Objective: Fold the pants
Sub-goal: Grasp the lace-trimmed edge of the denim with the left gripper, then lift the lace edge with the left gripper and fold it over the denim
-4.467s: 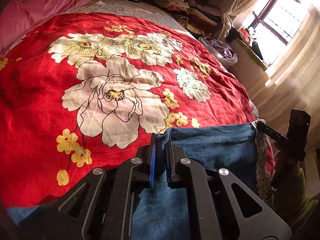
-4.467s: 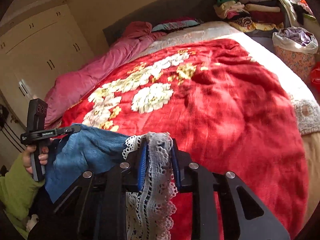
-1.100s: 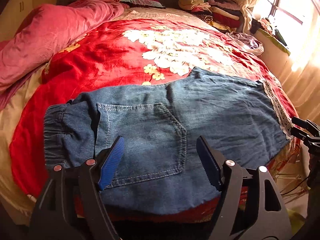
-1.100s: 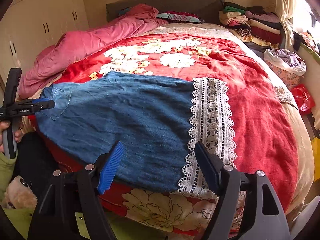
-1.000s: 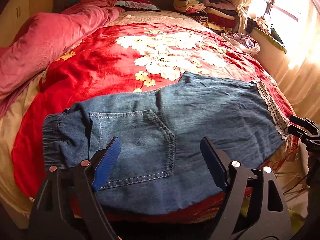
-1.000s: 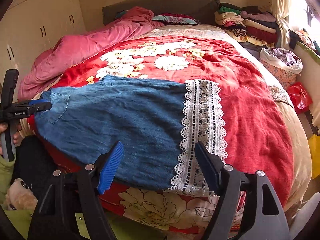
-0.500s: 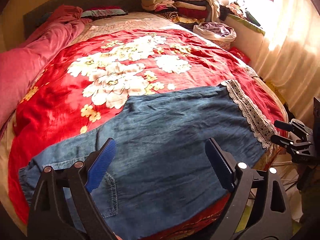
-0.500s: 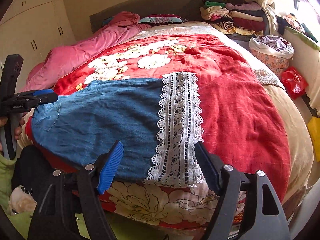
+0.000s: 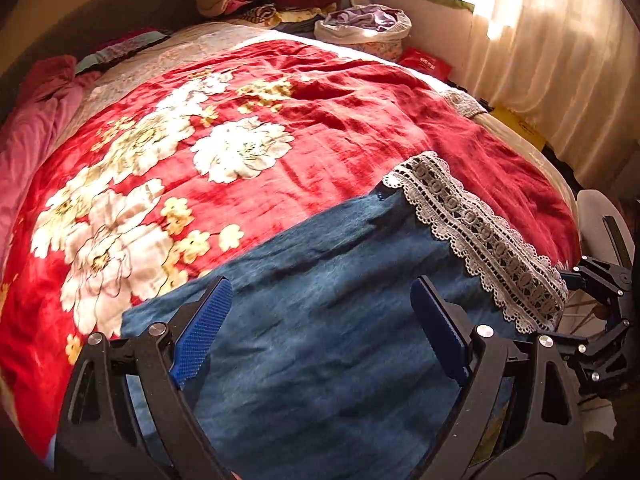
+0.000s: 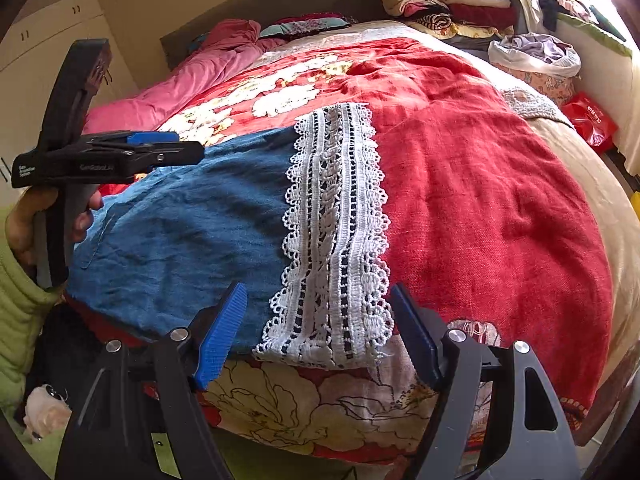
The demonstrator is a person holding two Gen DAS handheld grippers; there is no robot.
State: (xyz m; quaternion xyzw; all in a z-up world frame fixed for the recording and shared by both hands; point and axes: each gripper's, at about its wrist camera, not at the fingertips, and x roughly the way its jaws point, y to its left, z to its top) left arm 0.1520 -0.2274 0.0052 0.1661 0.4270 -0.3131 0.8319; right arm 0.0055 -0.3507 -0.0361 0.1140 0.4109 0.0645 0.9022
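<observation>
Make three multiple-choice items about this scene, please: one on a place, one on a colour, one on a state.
1. Where do the pants lie?
A. on the floor
B. on the red floral blanket, near its front edge
C. in the basket

2. What colour is the lace hem?
A. white
B. black
C. yellow

3. How is the right gripper?
A. shut on the lace
B. shut on the blanket
C. open, holding nothing

Answers:
1 B: the denim is spread flat on the blanket.
2 A: the lace band is white against the blue cloth.
3 C: its blue pads stand wide apart, with the hem beyond them.
</observation>
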